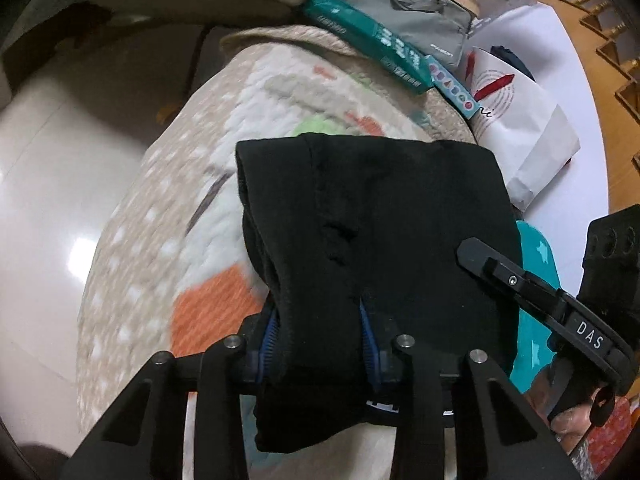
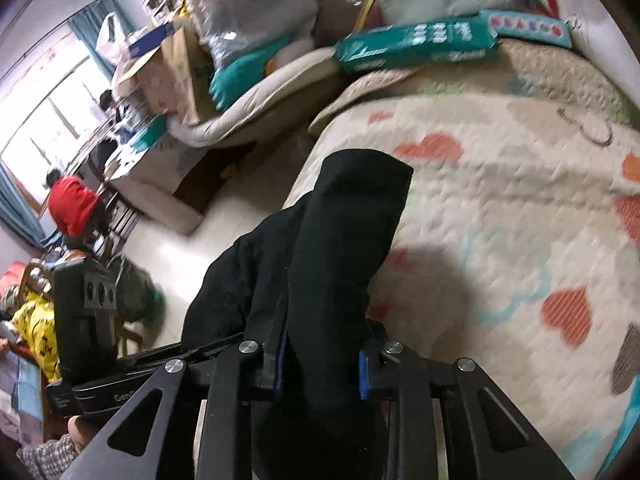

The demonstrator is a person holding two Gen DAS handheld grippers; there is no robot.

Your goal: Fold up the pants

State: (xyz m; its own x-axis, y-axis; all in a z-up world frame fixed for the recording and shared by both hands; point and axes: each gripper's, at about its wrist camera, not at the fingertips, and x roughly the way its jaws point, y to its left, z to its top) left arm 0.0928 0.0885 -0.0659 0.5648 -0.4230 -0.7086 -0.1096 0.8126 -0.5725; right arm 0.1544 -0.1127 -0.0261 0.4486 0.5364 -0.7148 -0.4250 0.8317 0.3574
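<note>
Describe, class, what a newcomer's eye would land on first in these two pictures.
The black pants fill the middle of both views, bunched and clamped in the left tool and the right tool. Under them spreads a pale quilt with orange hearts. At its far edge lies a long teal package beside a grey bag.

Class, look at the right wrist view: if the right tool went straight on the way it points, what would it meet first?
The black pants it already grips fill that line. Beyond them, probably the quilt near its edge, though depth is unclear.
</note>
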